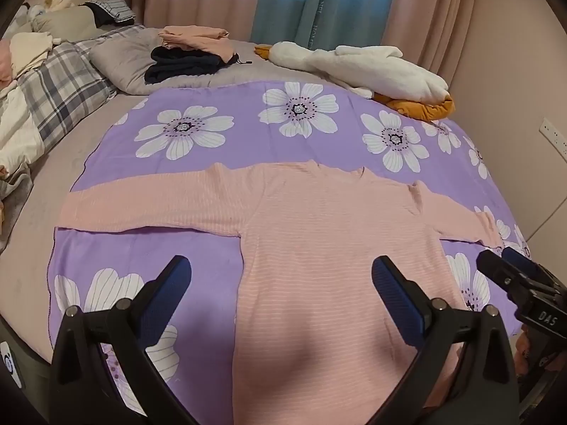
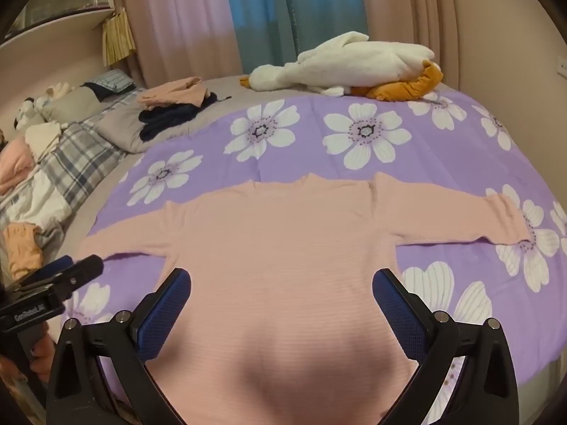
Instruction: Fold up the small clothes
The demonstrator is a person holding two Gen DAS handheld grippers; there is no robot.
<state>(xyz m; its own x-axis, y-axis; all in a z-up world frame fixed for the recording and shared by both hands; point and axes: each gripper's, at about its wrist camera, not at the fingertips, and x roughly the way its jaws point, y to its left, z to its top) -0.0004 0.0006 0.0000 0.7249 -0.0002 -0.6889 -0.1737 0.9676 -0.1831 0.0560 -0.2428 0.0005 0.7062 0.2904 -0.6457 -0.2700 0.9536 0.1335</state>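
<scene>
Pink top's (image 1: 319, 248) hem hidden below frame edge.

A: The long-sleeved top (image 1: 319, 248) is pale pink with fine lighter stripes; the sheet (image 1: 248, 134) beneath is lilac, printed with large white flowers.

B: The plush goose (image 2: 354, 63) is white and orange, the blanket (image 1: 60, 81) grey-and-white plaid, the curtains (image 2: 184, 17) pink and teal, each gripper's pads (image 2: 166, 315) blue.
</scene>
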